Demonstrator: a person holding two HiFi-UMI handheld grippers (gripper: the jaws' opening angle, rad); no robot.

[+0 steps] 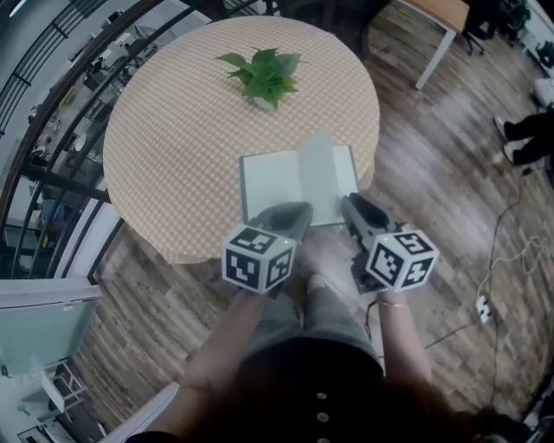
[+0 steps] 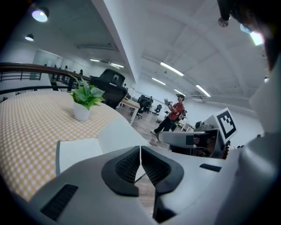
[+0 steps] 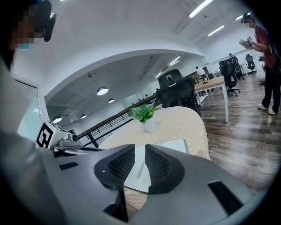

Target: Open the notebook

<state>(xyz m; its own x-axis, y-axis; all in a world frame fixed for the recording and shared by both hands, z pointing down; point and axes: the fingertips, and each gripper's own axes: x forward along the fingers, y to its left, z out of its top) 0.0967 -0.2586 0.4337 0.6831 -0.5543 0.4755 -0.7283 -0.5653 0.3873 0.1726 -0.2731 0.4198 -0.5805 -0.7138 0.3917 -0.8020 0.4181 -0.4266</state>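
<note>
The notebook (image 1: 270, 186) lies open with white pages on the round checked table (image 1: 164, 138), near its front edge. One page (image 1: 317, 166) stands up, blurred, over the spine. My left gripper (image 1: 299, 213) hangs over the notebook's near edge, its pads pressed together with nothing in them. My right gripper (image 1: 351, 204) is beside it at the notebook's near right corner, with a narrow empty gap between its jaws. In the left gripper view the notebook (image 2: 78, 152) lies beyond the shut left gripper (image 2: 140, 164). In the right gripper view the notebook (image 3: 172, 146) shows past the right gripper (image 3: 140, 163).
A small potted plant (image 1: 265, 76) stands at the table's far side. A railing (image 1: 52, 60) runs to the left. On the wooden floor at right are a cable with a socket strip (image 1: 484, 308), a desk (image 1: 443, 19) and another person's feet (image 1: 523, 138).
</note>
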